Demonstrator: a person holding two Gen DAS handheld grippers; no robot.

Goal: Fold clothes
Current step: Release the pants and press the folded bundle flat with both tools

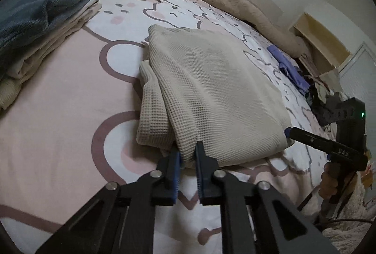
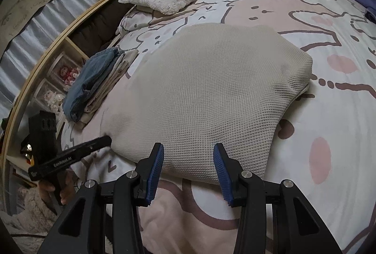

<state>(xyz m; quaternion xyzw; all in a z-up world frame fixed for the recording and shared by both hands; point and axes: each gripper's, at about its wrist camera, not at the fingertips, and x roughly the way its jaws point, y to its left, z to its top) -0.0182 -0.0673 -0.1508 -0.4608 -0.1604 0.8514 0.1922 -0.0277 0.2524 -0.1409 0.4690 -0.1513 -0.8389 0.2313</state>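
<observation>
Cartoon-print bedspread (image 2: pixel 293 7), wooden shelving (image 2: pixel 47 66)

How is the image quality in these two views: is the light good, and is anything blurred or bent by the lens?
Left wrist view: dim, soft indoor light, no glare; the beige waffle garment is sharp, though the bed sheet curves strongly from fisheye distortion and the corners are black. Right wrist view: same flat light; the garment weave is crisp, the left gripper looks slightly blurred, and the wooden bed frame bends into an arc.

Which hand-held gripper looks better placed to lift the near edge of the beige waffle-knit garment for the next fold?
Probably left: the left hand-held gripper already pinches the beige waffle-knit garment at its near edge, while the right hand-held gripper stands open over that edge.
</observation>
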